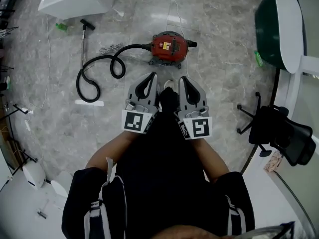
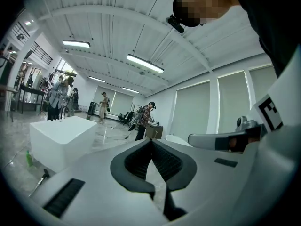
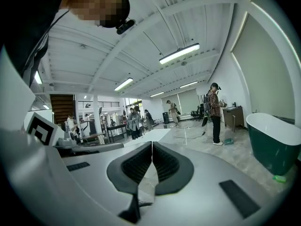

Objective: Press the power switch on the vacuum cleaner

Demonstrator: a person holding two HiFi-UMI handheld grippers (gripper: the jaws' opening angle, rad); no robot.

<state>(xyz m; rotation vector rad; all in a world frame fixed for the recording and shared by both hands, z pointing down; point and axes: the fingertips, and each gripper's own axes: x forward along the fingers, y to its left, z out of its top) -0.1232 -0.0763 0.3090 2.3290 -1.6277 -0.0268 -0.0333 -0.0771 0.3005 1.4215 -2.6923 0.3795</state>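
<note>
Vacuum cleaner (image 1: 168, 46) on floor (image 1: 224, 29), far centre. Left gripper (image 1: 152, 77) and right gripper (image 1: 182, 79) near body, well apart from it; jaws closed together, empty. Switch press seemingly not begun; approach and press left.

A grey marble floor (image 1: 224, 78) spreads beneath you. Ahead on your left stands a white box-shaped tub (image 1: 70, 1), with a small green item (image 1: 61, 27) just beside it. On your right is a dark green bathtub (image 1: 271, 29) with a white rim. Nearer you is a black office chair (image 1: 281, 133). Across the hall stands a person in a plaid shirt (image 3: 215, 109).
</note>
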